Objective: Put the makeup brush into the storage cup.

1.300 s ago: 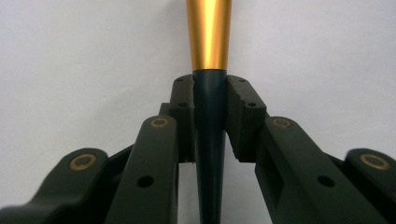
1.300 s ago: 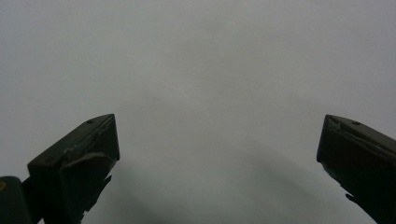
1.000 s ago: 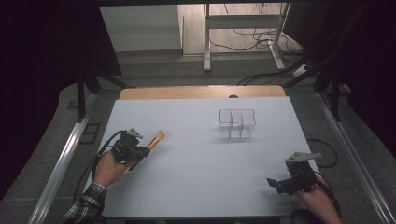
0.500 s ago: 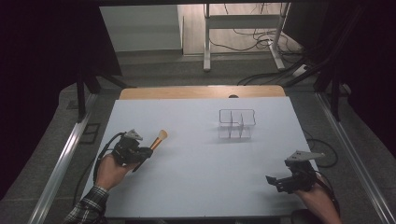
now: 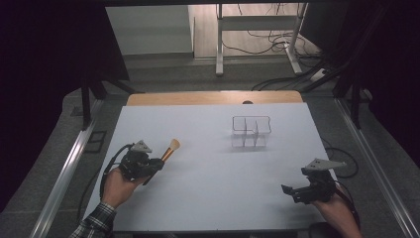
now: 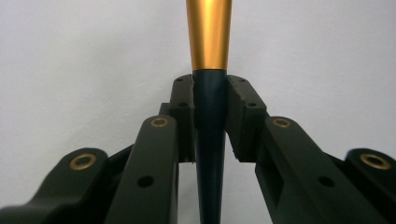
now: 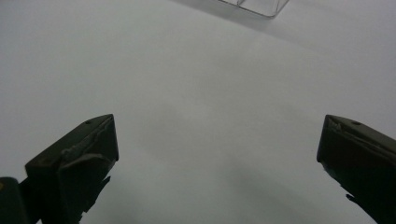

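White bench (image 5: 208,193) under dim light: the left claw (image 5: 157,163) is clamped on a makeup brush (image 5: 170,149) by its dark handle, near the left edge; the right claw (image 5: 289,191) gapes empty. Held so far back, the brush could pivot and miss the clear organizer (image 5: 251,130).

The makeup brush (image 5: 168,151) is showing a dark navy handle (image 6: 210,154), a shiny gold ferrule (image 6: 208,32) and pale tan bristles. The left gripper (image 6: 210,100) is appearing matte black with small brass-coloured rivets, topped by a grey three-cornered plate; the right gripper (image 7: 217,154) is wearing the same black. The table (image 5: 208,183) is presenting a plain white surface, edged at the far side by a light wooden strip (image 5: 213,97). The compartment organizer (image 5: 251,131) is looking clear and colourless. A plaid sleeve (image 5: 94,225) is showing dark and light checks.
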A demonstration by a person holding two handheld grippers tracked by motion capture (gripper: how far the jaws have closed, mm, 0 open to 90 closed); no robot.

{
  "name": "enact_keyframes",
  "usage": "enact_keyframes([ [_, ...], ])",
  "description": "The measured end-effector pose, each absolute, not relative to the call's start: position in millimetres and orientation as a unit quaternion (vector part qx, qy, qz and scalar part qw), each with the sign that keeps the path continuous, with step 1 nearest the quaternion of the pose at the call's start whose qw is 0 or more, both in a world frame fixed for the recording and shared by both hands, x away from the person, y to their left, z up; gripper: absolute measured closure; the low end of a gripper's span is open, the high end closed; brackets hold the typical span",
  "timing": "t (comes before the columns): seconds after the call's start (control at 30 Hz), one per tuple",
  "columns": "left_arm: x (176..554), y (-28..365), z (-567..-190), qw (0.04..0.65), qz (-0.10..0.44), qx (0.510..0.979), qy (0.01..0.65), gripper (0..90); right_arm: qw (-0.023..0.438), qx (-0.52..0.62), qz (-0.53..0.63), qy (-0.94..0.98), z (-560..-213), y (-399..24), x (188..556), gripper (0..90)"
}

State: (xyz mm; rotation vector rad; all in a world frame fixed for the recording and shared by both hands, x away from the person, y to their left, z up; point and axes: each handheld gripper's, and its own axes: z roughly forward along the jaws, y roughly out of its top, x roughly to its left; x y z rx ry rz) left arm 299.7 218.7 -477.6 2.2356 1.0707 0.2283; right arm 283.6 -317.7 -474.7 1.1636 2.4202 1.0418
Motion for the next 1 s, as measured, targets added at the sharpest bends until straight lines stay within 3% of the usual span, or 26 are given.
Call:
enact_keyframes([
  [1.0, 270.5, 199.3, -467.3, 0.370, 0.081, 0.842, 0.383, 74.0, 0.130, 0.394, 0.364, 0.834, -473.0, -310.5, 284.4, 0.0],
])
